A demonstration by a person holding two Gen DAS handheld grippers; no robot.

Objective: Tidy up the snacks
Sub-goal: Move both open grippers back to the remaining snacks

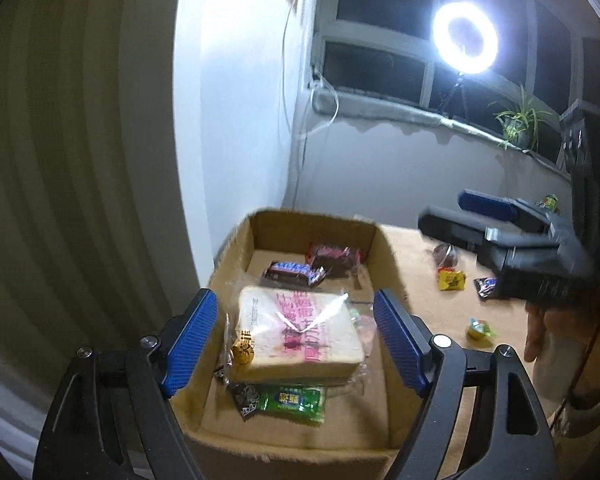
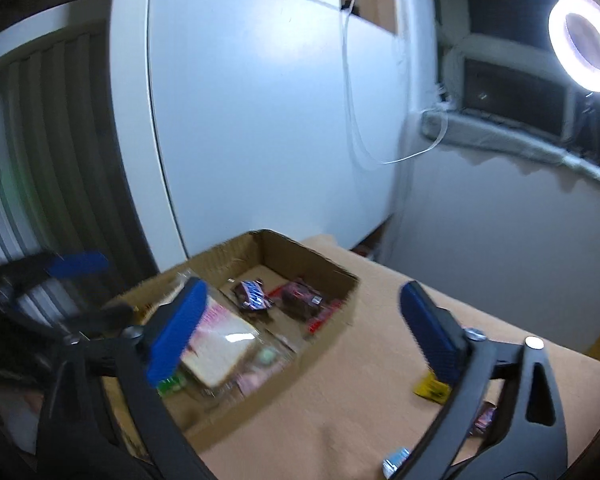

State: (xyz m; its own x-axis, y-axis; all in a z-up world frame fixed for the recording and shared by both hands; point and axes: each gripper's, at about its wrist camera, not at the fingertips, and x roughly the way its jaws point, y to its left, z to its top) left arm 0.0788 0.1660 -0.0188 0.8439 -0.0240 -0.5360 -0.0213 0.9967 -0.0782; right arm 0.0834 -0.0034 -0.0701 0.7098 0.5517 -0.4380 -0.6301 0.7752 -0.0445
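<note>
The cardboard box [image 1: 384,248] sits on the tabletop [image 1: 416,300] by the white wall. Inside it lies a bag of sliced bread [image 1: 296,330], with a green packet [image 1: 296,400] poking out under its near edge and two dark candy bars [image 1: 292,272] at the far end. The left tongs [image 1: 294,340] hang over the box with their blue pads wide apart, one on each side of the bread, not pressing on it. They hold nothing.

The right tongs [image 2: 300,332] are wide apart too and hold nothing. In the left wrist view they float over the tabletop to the right of the box.

The snacks not yet put away lie on that same side: a yellow packet [image 1: 451,281], a small dark wrapper [image 1: 485,286], and a little round cup [image 1: 478,328]. They are right below the right tongs and well apart from the left ones, so the right hand looks better placed for the next pick. The yellow packet lies flat, with its long side running across.
</note>
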